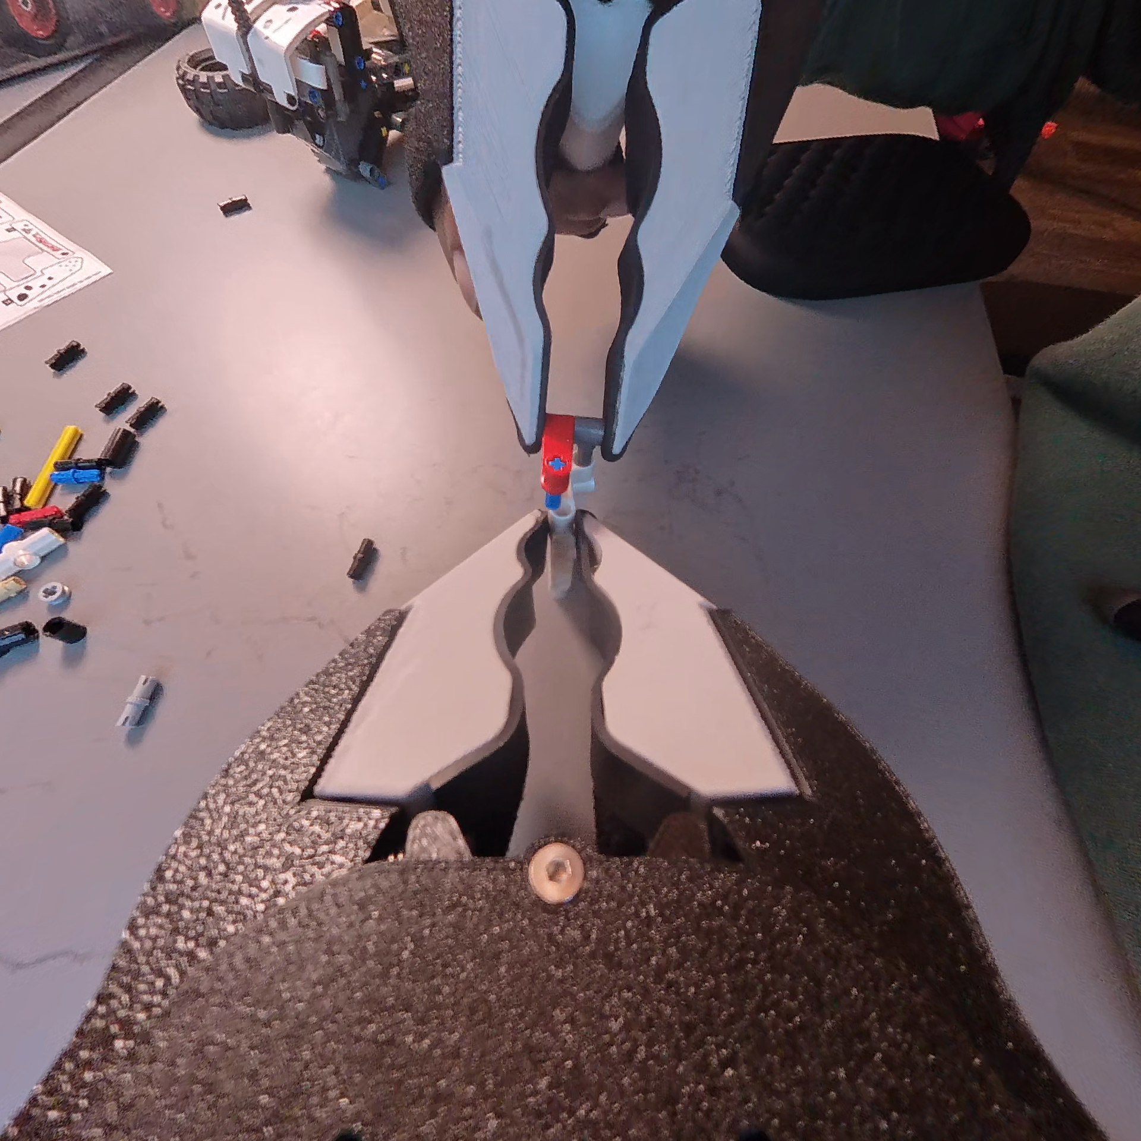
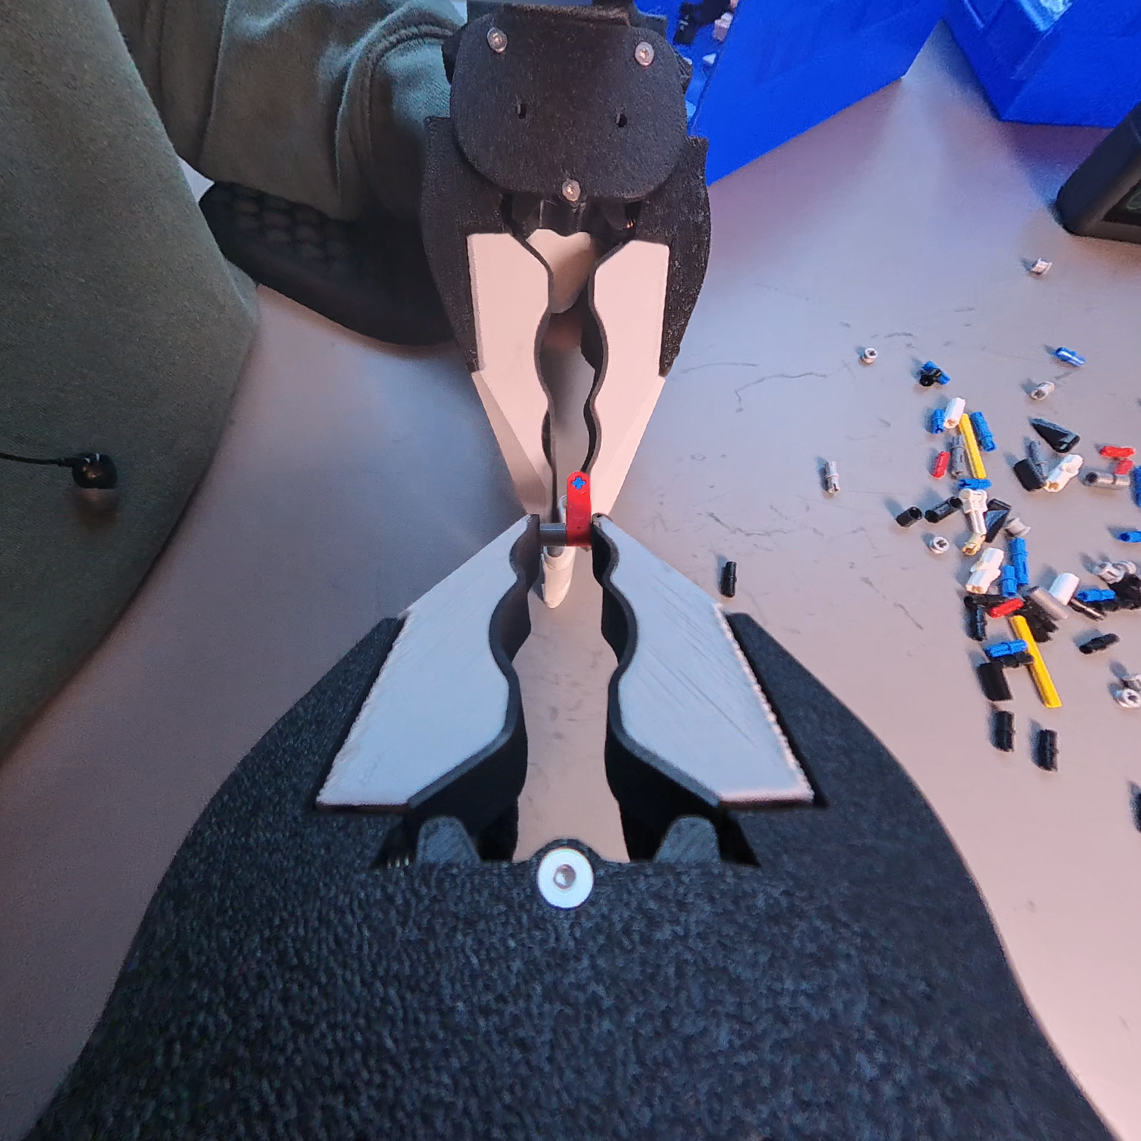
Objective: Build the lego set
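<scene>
Lego sub-assembly, pinched between both grippers above the table (image 1: 247, 555).

The red lift arm (image 1: 557, 460) and grey pin are clamped by the right gripper (image 2: 562, 531); the left gripper (image 1: 562, 518) pinches the white connector (image 1: 560, 515) below (barely held). Uneven pushing could snap the pieces apart.

Your grey counter (image 1: 802, 494) is scuffed and shows a soft glare from overhead light. Beyond its curved edge, to the right of your left hand-held gripper (image 1: 563, 518), sits a black mesh chair seat (image 1: 864, 216) over a brown wooden floor (image 1: 1086, 160). Blue bins (image 2: 864, 74) stand at the counter's far right.
</scene>
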Demonstrator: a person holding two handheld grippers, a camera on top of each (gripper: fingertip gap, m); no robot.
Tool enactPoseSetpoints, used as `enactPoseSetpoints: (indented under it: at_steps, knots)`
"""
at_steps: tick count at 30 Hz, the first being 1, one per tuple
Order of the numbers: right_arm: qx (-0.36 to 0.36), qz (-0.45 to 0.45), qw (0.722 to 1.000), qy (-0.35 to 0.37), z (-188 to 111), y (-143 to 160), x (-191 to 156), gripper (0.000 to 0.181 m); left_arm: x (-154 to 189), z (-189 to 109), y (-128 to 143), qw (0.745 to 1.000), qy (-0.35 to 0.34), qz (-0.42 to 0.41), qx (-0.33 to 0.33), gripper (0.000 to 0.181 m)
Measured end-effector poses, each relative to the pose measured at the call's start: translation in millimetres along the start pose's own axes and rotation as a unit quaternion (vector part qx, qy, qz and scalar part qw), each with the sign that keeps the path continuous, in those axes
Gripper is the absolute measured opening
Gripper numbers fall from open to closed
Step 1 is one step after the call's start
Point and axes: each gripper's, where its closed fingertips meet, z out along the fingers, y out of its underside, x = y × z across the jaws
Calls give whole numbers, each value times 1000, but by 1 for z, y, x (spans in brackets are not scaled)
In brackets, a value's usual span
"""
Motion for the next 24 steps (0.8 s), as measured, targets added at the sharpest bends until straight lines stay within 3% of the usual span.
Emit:
enactPoseSetpoints:
  at_steps: [9,24]
  knots:
    - [-2,-14,1000,-11,0,1,-1,16,0,0,0,1000,0,1,-1,7]
    - [-87,-51,995,-25,-1,4,-2,16,2,1,0,1000,5,0,-1,7]
